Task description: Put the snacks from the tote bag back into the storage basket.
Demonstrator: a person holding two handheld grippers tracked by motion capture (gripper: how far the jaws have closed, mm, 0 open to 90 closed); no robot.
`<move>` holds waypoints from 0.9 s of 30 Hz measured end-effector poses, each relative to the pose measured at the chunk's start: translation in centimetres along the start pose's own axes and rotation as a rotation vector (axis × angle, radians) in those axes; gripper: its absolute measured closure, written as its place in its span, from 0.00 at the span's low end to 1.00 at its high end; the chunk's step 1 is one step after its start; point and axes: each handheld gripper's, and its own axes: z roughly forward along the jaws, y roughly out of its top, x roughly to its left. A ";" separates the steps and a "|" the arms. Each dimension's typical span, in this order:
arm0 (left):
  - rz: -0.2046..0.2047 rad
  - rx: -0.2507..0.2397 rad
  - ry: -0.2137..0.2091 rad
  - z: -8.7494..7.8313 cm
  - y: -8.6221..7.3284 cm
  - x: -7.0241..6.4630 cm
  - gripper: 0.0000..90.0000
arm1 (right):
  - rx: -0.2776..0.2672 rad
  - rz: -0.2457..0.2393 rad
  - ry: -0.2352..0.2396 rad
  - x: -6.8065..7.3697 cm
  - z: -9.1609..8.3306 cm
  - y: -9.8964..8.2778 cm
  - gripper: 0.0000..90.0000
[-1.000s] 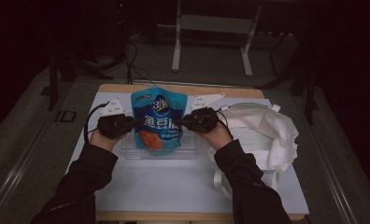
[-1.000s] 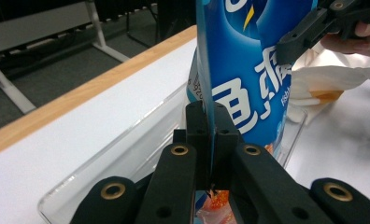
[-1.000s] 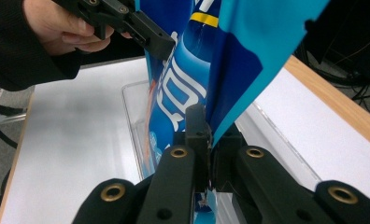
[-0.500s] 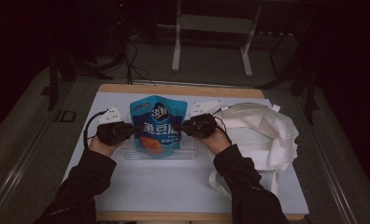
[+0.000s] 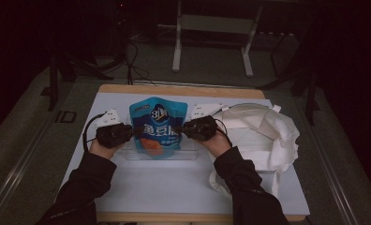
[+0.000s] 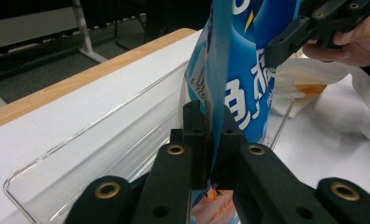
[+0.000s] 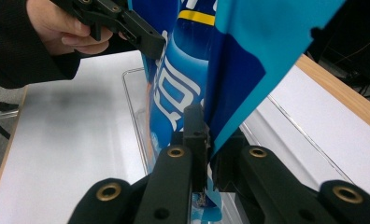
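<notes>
Blue snack pouch [image 5: 156, 127] stands upright over the clear tray [image 5: 127, 153], pinched at both side edges; left gripper [image 5: 136, 131] clamps its seam between closed fingers [image 6: 194, 122]; right gripper [image 5: 178, 130] is likewise clamped on the opposite edge; white cloth bag [image 5: 263, 136] lies beyond the right hand.

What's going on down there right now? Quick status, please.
Left gripper and right gripper each shut on a side edge of the blue foil snack pouch. Pouch upright over clear plastic tray. Nothing blocking.
</notes>
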 end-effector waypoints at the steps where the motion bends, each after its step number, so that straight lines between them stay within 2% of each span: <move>1: -0.001 0.001 0.003 0.0 0.0 -0.1 0.95 | 0.000 -0.003 -0.002 0.0 0.0 0.0 0.94; 3: 0.004 -0.002 0.008 -0.1 0.0 -0.2 0.94 | -0.003 -0.004 -0.007 0.0 0.0 0.0 0.90; 6: -0.009 -0.005 0.007 -0.2 0.0 -0.1 0.91 | -0.022 0.021 0.010 -0.1 -0.1 -0.1 0.83; 11: -0.011 -0.027 0.019 -0.8 0.5 -0.5 0.81 | -0.029 0.012 -0.016 0.2 -0.2 0.2 0.54; 12: -0.016 -0.034 0.030 -0.9 0.6 -0.6 0.74 | -0.035 0.011 -0.023 0.2 -0.3 0.3 0.50; 14: -0.015 -0.041 0.044 -1.3 0.8 -0.8 0.70 | -0.045 0.012 -0.032 0.2 -0.5 0.4 0.42; 17: -0.020 -0.036 0.037 -1.7 1.0 -1.0 0.60 | -0.070 0.033 -0.029 0.1 -0.8 0.5 0.32; 19: -0.040 -0.031 0.039 -2.1 0.9 -1.1 0.47 | -0.079 0.042 -0.022 0.1 -1.0 0.4 0.24; 20: -0.040 -0.031 0.039 -2.1 0.9 -1.1 0.39 | -0.079 0.042 -0.022 0.1 -1.0 0.4 0.24; 21: -0.060 -0.044 0.031 -2.4 0.9 -1.2 0.39 | -0.084 0.041 -0.007 0.0 -1.1 0.4 0.21; 22: -0.070 -0.050 0.037 -2.6 0.9 -1.2 0.32 | -0.092 0.056 -0.002 0.0 -1.3 0.3 0.21; 24: -0.058 -0.042 0.021 -2.9 0.8 -1.3 0.15 | -0.115 0.060 -0.001 0.1 -1.5 0.1 0.17; 26: -0.070 -0.055 0.038 -3.2 0.7 -1.4 0.12 | -0.123 0.070 0.001 0.1 -1.7 0.0 0.16; 27: -0.092 -0.065 0.035 -3.4 0.6 -1.4 0.09 | -0.129 0.073 -0.006 0.1 -1.9 0.0 0.16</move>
